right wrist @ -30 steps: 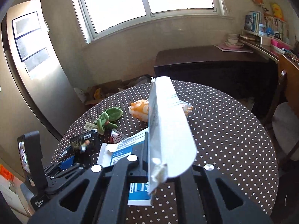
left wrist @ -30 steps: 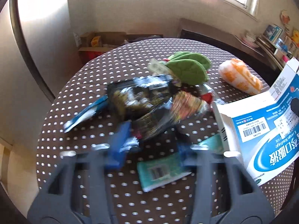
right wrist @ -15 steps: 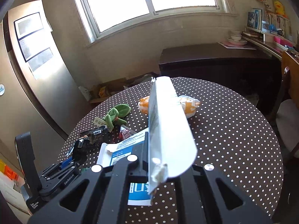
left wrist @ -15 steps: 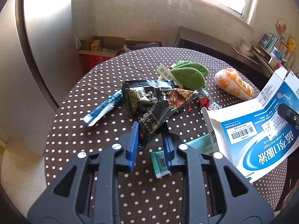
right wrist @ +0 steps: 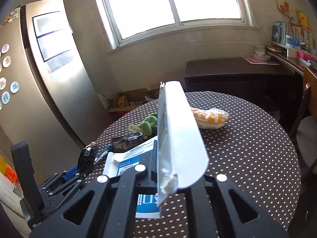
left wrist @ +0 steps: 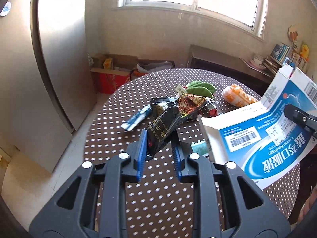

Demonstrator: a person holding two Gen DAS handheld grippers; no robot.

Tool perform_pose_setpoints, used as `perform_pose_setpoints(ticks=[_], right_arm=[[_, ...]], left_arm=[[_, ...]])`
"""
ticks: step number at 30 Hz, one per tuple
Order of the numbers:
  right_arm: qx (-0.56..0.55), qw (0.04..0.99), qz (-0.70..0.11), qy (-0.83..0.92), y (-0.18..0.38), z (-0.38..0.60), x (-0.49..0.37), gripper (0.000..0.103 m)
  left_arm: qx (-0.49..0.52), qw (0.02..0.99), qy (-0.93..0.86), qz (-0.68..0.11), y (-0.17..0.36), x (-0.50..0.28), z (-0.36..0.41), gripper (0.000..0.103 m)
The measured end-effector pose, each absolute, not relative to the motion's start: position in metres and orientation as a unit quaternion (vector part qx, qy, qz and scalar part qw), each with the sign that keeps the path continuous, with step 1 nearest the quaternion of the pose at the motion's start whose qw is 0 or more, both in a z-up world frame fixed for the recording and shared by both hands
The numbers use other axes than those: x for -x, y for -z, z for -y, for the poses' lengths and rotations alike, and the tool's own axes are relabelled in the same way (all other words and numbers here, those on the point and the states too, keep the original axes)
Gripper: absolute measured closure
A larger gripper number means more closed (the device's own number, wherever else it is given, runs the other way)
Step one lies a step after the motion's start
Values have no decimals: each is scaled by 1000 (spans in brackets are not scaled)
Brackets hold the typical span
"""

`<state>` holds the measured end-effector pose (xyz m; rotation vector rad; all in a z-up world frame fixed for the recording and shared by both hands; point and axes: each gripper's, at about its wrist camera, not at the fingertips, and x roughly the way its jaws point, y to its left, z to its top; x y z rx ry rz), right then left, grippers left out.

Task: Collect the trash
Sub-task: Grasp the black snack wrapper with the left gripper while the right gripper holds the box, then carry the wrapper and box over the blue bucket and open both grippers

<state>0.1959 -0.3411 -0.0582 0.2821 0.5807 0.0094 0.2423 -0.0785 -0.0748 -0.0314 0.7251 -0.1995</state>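
Note:
My left gripper [left wrist: 159,138] is shut on a black snack wrapper [left wrist: 174,117] and holds it lifted above the round dotted table [left wrist: 158,198]. My right gripper [right wrist: 158,170] is shut on the wall of an open blue-and-white cardboard box [left wrist: 263,136], whose white edge [right wrist: 178,130] stands up in front of the right wrist camera. On the table lie a second black wrapper [left wrist: 160,105], a blue-and-white wrapper [left wrist: 136,117], a red wrapper [left wrist: 212,110] and a green packet [left wrist: 199,146].
A green plush toy [left wrist: 200,89] and an orange-and-white bag [left wrist: 237,97] lie at the far side. A fridge [left wrist: 49,59] stands to the left, with cardboard boxes [left wrist: 113,73] on the floor beyond. A dark cabinet [right wrist: 237,75] and a chair [right wrist: 309,123] stand to the right.
My left gripper closed on the black snack wrapper and lifted it off the table, pulling back. My right gripper kept hold of the box and rose slightly.

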Motion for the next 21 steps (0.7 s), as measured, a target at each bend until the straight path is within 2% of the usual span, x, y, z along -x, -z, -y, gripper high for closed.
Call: perform_pose_setpoints(ticks=[12, 21], right_arm=[[-114, 951, -275, -80, 46, 260, -189, 98], [-96, 937, -304, -143, 55, 185, -206, 98]], left_arm=[[33, 943, 42, -328, 58, -204, 4, 79], [50, 938, -27, -341, 68, -185, -60, 79]])
